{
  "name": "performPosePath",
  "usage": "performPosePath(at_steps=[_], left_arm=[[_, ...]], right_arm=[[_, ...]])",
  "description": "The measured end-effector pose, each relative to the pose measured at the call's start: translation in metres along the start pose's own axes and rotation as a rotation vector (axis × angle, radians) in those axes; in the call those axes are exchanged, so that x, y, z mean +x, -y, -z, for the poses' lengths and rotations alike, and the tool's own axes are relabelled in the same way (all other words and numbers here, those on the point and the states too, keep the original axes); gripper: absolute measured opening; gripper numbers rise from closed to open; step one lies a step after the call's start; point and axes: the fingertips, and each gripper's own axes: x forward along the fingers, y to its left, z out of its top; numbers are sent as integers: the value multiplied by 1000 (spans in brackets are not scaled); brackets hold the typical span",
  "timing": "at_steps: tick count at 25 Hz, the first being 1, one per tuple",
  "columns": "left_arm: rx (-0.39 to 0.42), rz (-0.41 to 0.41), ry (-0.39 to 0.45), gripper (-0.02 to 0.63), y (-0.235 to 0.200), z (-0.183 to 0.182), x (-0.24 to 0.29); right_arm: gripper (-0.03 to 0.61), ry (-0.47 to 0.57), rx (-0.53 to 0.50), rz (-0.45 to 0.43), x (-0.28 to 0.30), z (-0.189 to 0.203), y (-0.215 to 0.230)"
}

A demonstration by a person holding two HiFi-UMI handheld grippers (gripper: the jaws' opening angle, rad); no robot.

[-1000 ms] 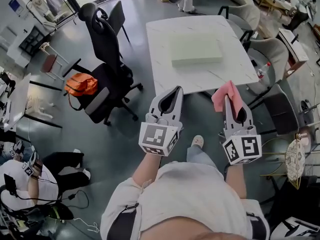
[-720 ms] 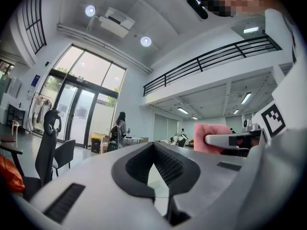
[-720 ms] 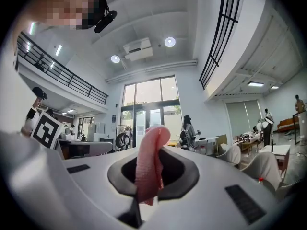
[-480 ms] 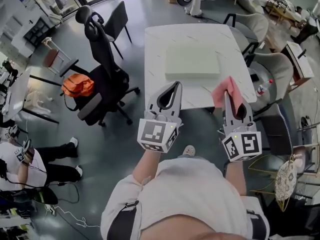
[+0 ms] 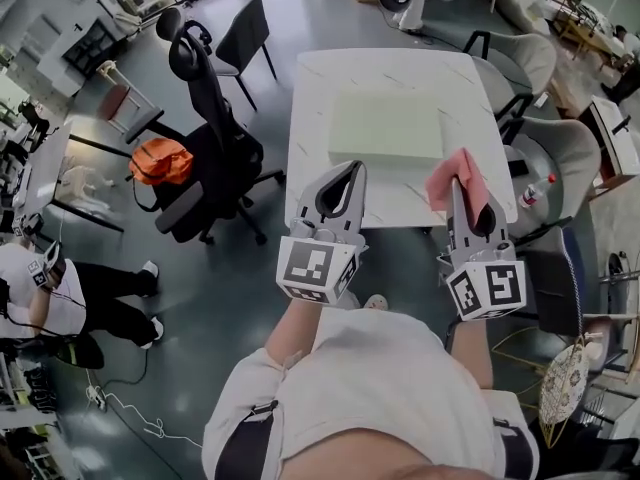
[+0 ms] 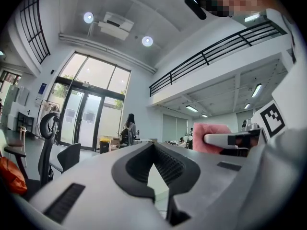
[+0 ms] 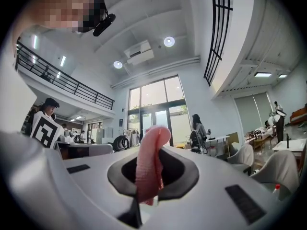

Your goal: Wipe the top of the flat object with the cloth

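Pink cloth (image 5: 444,182) stays clamped in the right gripper (image 5: 457,184), hiding its tips, now over the white table's (image 5: 310,98) near edge. The left gripper (image 5: 352,168) is closed and empty. A pale slab (image 5: 385,126) lies beyond.

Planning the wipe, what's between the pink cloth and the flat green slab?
Head view: only bare white table separates the pink cloth, held in the right gripper, from the slab.

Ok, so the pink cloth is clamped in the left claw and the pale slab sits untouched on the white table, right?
No: the pink cloth is clamped in the right claw, not the left, as the right gripper view shows. The left claw is shut on nothing. The pale slab does sit untouched on the white table.
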Motion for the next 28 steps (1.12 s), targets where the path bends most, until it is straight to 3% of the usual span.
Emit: performPosePath(at_steps=[8,28], left_arm=[[-7,-1,-25,12,-26,13,22],[-31,147,-50,12,-152,15,120]], right_arm=[[32,-24,4,1,33,15,4],[32,-17,12,189,170,27,4]])
